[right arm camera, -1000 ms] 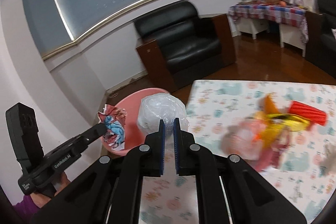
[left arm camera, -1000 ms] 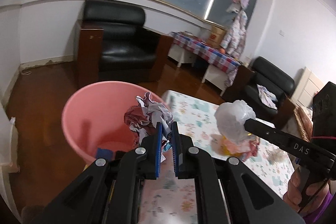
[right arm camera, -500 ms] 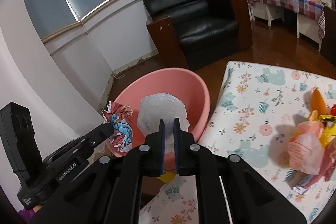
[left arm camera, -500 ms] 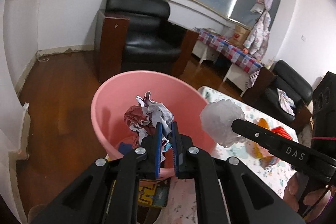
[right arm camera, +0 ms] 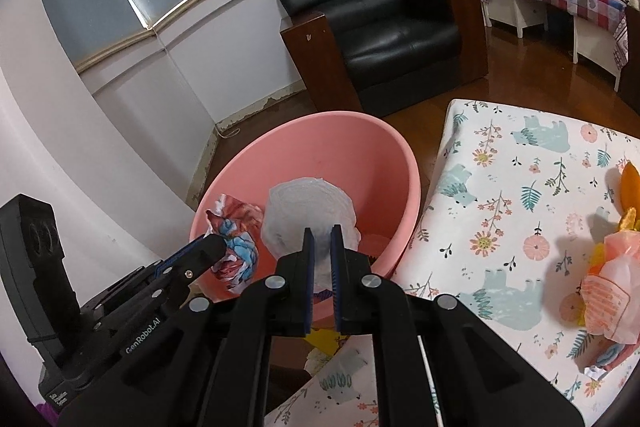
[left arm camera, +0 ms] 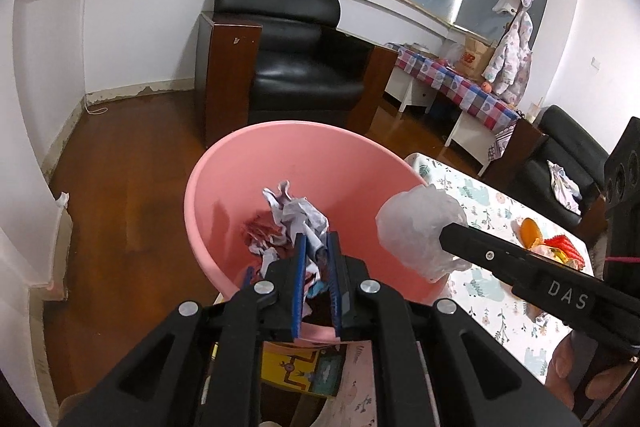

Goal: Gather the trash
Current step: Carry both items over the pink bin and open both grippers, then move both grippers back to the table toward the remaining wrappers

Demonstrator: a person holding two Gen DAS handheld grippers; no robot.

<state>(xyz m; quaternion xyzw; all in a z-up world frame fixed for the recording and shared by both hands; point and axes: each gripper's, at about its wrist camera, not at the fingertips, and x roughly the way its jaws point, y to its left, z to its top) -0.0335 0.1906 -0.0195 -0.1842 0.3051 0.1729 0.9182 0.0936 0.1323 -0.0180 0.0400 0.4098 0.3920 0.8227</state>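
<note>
pinching a crumpled paper wad (left arm camera: 296,223), the left claw (left arm camera: 316,251), its jaws just easing apart, hangs over the pink bin (left arm camera: 248,167). just right of it, the right claw (right arm camera: 322,239) clamps a white plastic wad (right arm camera: 308,207) above the same bin. farther right, more wrappers (right arm camera: 608,283) lie on the floral desk (right arm camera: 500,187).

Ahead of the matt black plastic left gripper (left arm camera: 316,259), the smooth pink plastic bin (left arm camera: 320,163) shines faintly. Its blue pads pinch crumpled printed paper (left arm camera: 294,217). Beside it bunches a wrinkled translucent white plastic bag (right arm camera: 310,213). Beyond gleams a glossy black leather armchair (left arm camera: 288,39).
</note>
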